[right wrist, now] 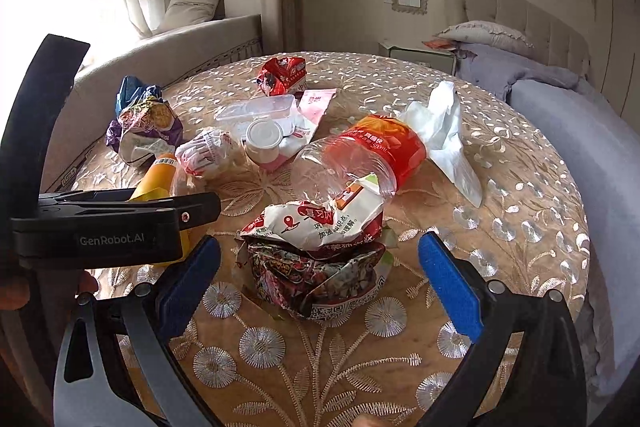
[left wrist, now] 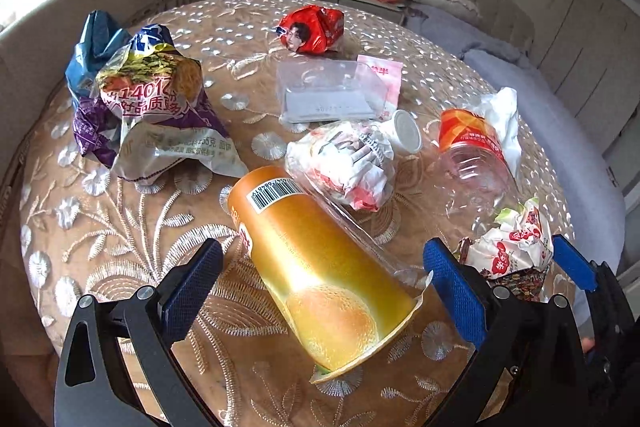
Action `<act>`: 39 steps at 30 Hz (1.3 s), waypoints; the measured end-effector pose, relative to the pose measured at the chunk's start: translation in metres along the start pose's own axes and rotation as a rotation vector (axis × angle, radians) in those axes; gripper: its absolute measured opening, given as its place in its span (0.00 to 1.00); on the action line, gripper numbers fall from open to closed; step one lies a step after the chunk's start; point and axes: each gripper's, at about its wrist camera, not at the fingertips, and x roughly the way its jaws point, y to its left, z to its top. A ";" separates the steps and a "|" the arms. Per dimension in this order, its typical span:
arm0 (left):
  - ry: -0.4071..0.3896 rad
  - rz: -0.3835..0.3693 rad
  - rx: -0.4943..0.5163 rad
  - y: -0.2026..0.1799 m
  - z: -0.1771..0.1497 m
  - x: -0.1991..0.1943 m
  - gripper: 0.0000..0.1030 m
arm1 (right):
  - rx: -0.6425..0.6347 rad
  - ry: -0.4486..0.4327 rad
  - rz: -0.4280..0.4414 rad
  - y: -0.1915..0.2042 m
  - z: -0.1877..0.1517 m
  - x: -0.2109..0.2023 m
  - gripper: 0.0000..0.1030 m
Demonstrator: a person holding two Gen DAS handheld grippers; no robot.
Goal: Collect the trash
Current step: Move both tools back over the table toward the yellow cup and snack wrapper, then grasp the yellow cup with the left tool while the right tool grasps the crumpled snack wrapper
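Left wrist view: left gripper (left wrist: 323, 269) jaws wide open, holding nothing, straddling the orange cup (left wrist: 316, 267) lying on its side on the bench (left wrist: 120, 227); right wrist view: right gripper (right wrist: 319, 269) jaws wide open, empty, either side of the crumpled wrapper (right wrist: 316, 259) resting on the bench just before the clear bottle (right wrist: 360, 159).

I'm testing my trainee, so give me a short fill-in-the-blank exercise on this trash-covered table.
1. The left gripper is open around the lying ____ bottle.
2. The right gripper is open around a crumpled ____.
3. The clear bottle carries a ____ label.
4. The small cup is ____ in colour.

Missing words: orange; wrapper; red; white
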 end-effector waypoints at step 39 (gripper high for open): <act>-0.233 -0.095 0.213 -0.015 -0.043 -0.093 0.56 | 0.070 -0.143 -0.037 0.007 -0.025 -0.079 0.63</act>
